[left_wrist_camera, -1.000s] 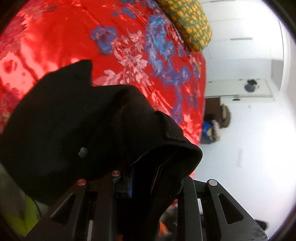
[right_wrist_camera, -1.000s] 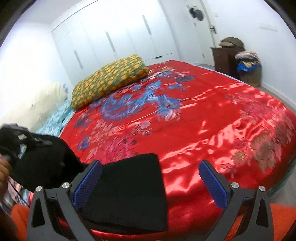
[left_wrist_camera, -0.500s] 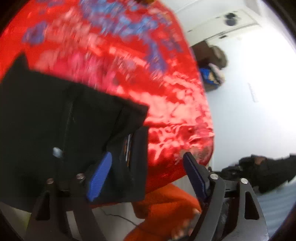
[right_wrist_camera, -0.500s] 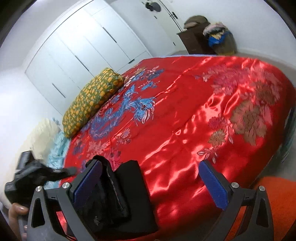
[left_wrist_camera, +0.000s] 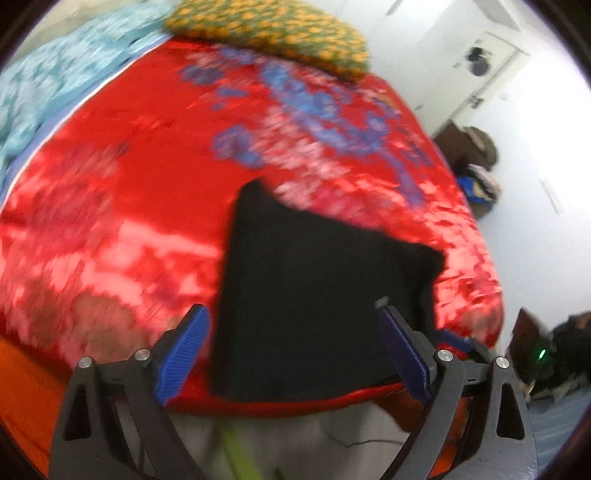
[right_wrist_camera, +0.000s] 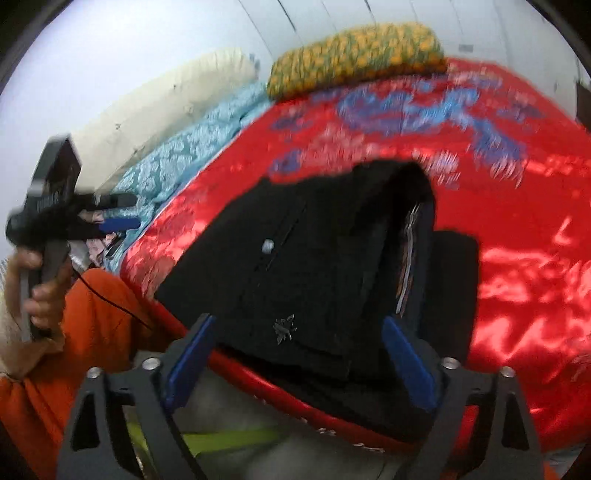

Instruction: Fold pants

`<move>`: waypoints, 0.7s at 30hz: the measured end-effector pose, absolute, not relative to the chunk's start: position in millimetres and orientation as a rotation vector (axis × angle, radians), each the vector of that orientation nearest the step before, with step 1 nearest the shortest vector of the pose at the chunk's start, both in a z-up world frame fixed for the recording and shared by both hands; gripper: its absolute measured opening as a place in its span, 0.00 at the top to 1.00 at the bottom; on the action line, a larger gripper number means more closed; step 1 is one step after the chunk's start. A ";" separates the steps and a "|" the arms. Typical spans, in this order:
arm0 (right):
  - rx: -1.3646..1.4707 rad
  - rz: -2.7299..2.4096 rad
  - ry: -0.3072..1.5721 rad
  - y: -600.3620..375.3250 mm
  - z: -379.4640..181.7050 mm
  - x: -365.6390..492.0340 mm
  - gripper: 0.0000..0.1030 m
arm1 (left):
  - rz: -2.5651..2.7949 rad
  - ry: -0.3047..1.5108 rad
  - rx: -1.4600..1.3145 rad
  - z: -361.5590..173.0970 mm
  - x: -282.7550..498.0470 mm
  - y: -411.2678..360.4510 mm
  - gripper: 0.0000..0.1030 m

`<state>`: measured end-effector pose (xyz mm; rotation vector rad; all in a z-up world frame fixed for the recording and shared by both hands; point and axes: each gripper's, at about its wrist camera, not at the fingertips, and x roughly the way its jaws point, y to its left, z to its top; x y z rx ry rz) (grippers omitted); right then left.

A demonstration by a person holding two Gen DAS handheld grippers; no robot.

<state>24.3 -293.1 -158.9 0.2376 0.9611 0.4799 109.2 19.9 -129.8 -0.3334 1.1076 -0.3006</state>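
Note:
The black pants [left_wrist_camera: 317,295] lie folded in a stack on the red floral bedspread [left_wrist_camera: 122,206], at its near edge. My left gripper [left_wrist_camera: 293,354] hovers just short of them, jaws wide and still opening, its blue pads touching nothing. In the right wrist view the pants [right_wrist_camera: 314,258] show a button, a small emblem and the waistband turned to the right. My right gripper [right_wrist_camera: 297,360] faces the stack's near edge, and its jaws are closing with the pads clear of the cloth. A hand holds the left gripper [right_wrist_camera: 118,211] off to the left of the bed.
A pineapple-print pillow [left_wrist_camera: 273,33] lies at the head of the bed, beside a light blue blanket [right_wrist_camera: 192,147] and a cream pillow [right_wrist_camera: 177,88]. The person's orange clothing [right_wrist_camera: 96,325] is at the bed's near edge. A dresser with piled clothes [left_wrist_camera: 476,162] stands by the far wall.
The left gripper has let go of the pants, opened wide and drawn back; the pants now lie folded on the bed. The right gripper swung over to face them, its jaws narrower.

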 end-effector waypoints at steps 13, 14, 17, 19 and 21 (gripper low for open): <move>0.392 0.480 1.007 -297.3 -176.7 41.1 0.88 | -0.276 1.130 -0.407 -160.6 100.1 42.2 0.10; 0.426 0.483 0.970 -300.8 -171.7 39.5 0.88 | -0.277 1.129 -0.410 -159.1 98.3 42.6 0.10; 0.381 0.322 0.893 -324.8 -159.5 32.6 0.87 | -0.272 1.130 -0.402 -161.7 97.4 42.6 0.10; 0.329 0.298 0.950 -325.8 -168.1 32.9 0.84 | -0.263 1.135 -0.405 -164.9 98.3 45.4 0.10; 0.325 0.326 0.970 -322.3 -172.3 32.6 0.76 | -0.250 1.140 -0.416 -167.8 99.3 49.1 0.10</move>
